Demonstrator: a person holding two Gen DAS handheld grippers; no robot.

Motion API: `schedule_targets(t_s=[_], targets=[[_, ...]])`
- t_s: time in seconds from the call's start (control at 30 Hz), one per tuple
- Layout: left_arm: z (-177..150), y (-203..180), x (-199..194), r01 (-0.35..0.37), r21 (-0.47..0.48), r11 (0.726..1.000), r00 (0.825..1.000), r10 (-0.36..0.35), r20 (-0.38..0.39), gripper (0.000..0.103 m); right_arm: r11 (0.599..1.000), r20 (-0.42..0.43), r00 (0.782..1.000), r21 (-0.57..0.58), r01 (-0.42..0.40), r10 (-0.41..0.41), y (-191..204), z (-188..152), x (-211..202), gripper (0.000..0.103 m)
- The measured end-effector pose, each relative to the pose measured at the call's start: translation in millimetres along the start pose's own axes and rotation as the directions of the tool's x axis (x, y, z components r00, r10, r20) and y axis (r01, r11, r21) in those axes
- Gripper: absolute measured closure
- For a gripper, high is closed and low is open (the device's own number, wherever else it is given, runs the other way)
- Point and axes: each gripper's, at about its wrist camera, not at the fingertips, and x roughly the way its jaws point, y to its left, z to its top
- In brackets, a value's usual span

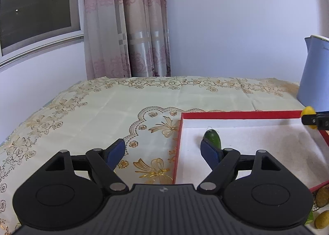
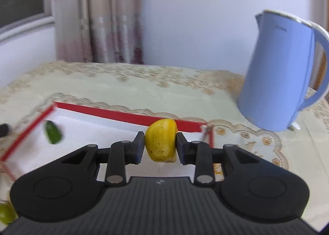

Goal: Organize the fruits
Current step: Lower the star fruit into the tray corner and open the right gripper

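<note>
My right gripper [image 2: 160, 145] is shut on a yellow fruit [image 2: 161, 141] and holds it above the red-rimmed white tray [image 2: 123, 114]. A small green fruit [image 2: 53, 132] lies in the tray's left part; in the left wrist view it [image 1: 212, 138] lies just beyond my right fingertip. My left gripper [image 1: 163, 150] is open and empty, low over the tray's left rim [image 1: 177, 142]. The right gripper with the yellow fruit [image 1: 307, 111] shows at the right edge of the left wrist view.
A light blue kettle [image 2: 281, 74] stands on the patterned tablecloth [image 1: 102, 111] right of the tray. More fruits lie near the tray's front: brown and yellow ones [image 1: 322, 220] and a green one [image 2: 6, 213]. Wall, curtain and window lie behind the table.
</note>
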Motion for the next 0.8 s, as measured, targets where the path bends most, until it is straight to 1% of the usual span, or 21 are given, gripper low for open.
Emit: schedule_targets(t_s=[0.03, 0.07, 0.13, 0.23, 0.4, 0.5, 0.57, 0.6, 0.63, 0.67, 0.73, 0.8], targets=[[-0.4, -0.1, 0.9, 0.004, -0.001, 1.0, 1.0, -0.004, -0.01, 0.023, 1.0, -0.009, 1.0, -0.009, 0.006, -0.006, -2.3, -2.0, 2.1, 0.072], [-1.0, -0.2, 0.8, 0.012, -0.004, 1.0, 1.0, -0.012, -0.019, 0.023, 1.0, -0.008, 1.0, 0.006, 0.002, -0.002, -6.1, -4.1, 2.7, 0.072], [-1.8, -0.8, 2.4, 0.031, -0.008, 0.999, 0.999, -0.032, -0.033, 0.023, 0.999, -0.013, 1.0, 0.029, -0.026, 0.026, -10.6, -5.7, 5.6, 0.072], [-4.9, -5.3, 4.7, 0.019, 0.01, 1.0, 0.999, -0.018, -0.044, 0.023, 1.0, -0.013, 1.0, 0.019, -0.006, 0.006, -11.1, -6.7, 8.7, 0.072], [-5.2, -6.6, 2.3, 0.007, 0.013, 1.0, 1.0, -0.007, -0.024, 0.023, 0.998, -0.039, 0.999, 0.069, -0.017, 0.02, -20.4, -10.8, 18.3, 0.072], [-5.6, -8.0, 3.2, -0.001, 0.02, 1.0, 1.0, 0.001, -0.024, 0.02, 0.997, -0.043, 0.999, 0.076, -0.023, 0.026, -23.0, -13.5, 18.4, 0.071], [-6.9, -9.8, 4.2, -0.004, 0.028, 1.0, 1.0, 0.005, -0.026, 0.02, 0.997, -0.026, 0.999, 0.077, -0.022, 0.024, -22.8, -12.8, 14.5, 0.061], [-7.5, -11.2, 4.2, -0.007, 0.032, 0.999, 1.0, 0.008, -0.026, 0.02, 0.997, -0.013, 1.0, 0.07, -0.021, 0.022, -22.0, -12.4, 11.9, 0.046], [-7.4, -12.1, 4.5, -0.009, 0.037, 0.999, 1.0, 0.01, -0.024, 0.02, 0.998, -0.003, 1.0, 0.065, -0.024, 0.024, -21.3, -12.1, 10.2, 0.04], [-7.8, -13.3, 4.3, -0.013, 0.043, 0.999, 1.0, 0.014, -0.021, 0.02, 0.998, 0.001, 0.999, 0.062, -0.033, 0.033, -20.6, -11.6, 8.7, 0.04], [-6.3, -13.2, 2.8, -0.022, 0.043, 0.999, 1.0, 0.022, -0.012, 0.02, 0.998, 0.026, 0.999, 0.051, -0.023, 0.022, -18.9, -10.9, 2.5, 0.04], [-2.7, -10.0, 0.0, -0.023, 0.021, 1.0, 1.0, 0.023, 0.004, 0.02, 0.997, 0.059, 0.998, 0.065, -0.036, 0.032, -20.7, -9.5, -6.3, 0.04]])
